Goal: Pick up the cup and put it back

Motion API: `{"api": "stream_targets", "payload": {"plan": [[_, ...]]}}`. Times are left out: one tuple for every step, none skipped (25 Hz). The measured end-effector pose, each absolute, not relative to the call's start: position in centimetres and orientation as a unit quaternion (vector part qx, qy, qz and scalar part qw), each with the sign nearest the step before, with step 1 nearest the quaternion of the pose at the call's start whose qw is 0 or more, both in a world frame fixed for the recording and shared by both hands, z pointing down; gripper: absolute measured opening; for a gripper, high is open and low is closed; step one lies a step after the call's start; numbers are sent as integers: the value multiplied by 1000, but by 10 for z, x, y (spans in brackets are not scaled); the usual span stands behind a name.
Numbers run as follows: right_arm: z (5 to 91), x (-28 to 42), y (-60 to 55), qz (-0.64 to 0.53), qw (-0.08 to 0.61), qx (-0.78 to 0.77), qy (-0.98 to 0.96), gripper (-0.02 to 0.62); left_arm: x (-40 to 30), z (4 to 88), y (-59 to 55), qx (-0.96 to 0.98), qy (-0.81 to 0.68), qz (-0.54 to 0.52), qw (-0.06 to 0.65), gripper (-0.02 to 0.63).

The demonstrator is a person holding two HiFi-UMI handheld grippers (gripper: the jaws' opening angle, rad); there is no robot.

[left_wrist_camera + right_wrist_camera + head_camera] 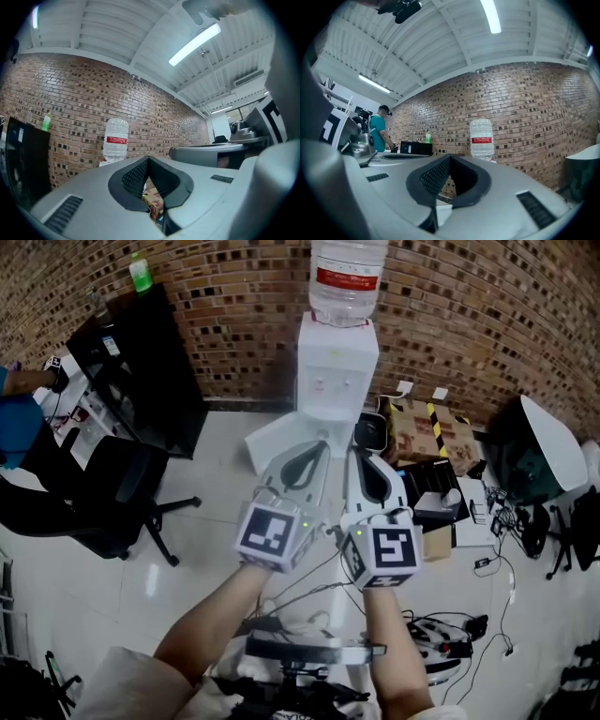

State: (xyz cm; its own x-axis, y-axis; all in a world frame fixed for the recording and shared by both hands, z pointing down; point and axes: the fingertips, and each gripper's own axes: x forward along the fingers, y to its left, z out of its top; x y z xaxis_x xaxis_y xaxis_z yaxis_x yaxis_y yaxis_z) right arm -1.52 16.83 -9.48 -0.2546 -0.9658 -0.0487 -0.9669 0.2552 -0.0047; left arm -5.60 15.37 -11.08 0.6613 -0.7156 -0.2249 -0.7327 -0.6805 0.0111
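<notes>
No cup shows in any view. Both grippers are held side by side at mid-height, pointing at a white water dispenser (337, 367) against the brick wall. My left gripper (312, 454) has its jaws together with nothing between them; in the left gripper view, the gripper (148, 159) shows only a shaped cut-out behind the closed tips. My right gripper (362, 461) is shut and empty too, and the right gripper view shows the gripper (449, 158) with its tips meeting. The dispenser's bottle (116, 140) (481, 139) stands straight ahead of both.
A black cabinet (141, 362) with a green bottle (140, 273) stands at the left, a black office chair (103, 493) before it. A cardboard box (427, 432) and a domed dark unit (539, 456) sit right of the dispenser. Cables (450, 634) lie on the tiled floor. A person (378, 129) stands far left.
</notes>
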Motion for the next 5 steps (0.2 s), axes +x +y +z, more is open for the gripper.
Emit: {"api": "stream_targets", "payload": {"plan": [[-94,-17,169,13,18,-611,791,3,-57,-111,154,-911,397,107,40,2],[-94,-18,169,12,15,-612,791,3,-59,-110,154,-911,396,107,40,2],[-94,-19,169,12,14,-613,790,3,-60,-110,154,-911,396,107,39,2],[-94,-20,169,13,14,-613,790,3,-61,-110,154,-911,395,108,38,2],[-95,-22,169,14,14,-614,789,3,-62,-110,154,-912,395,109,37,2]]}}
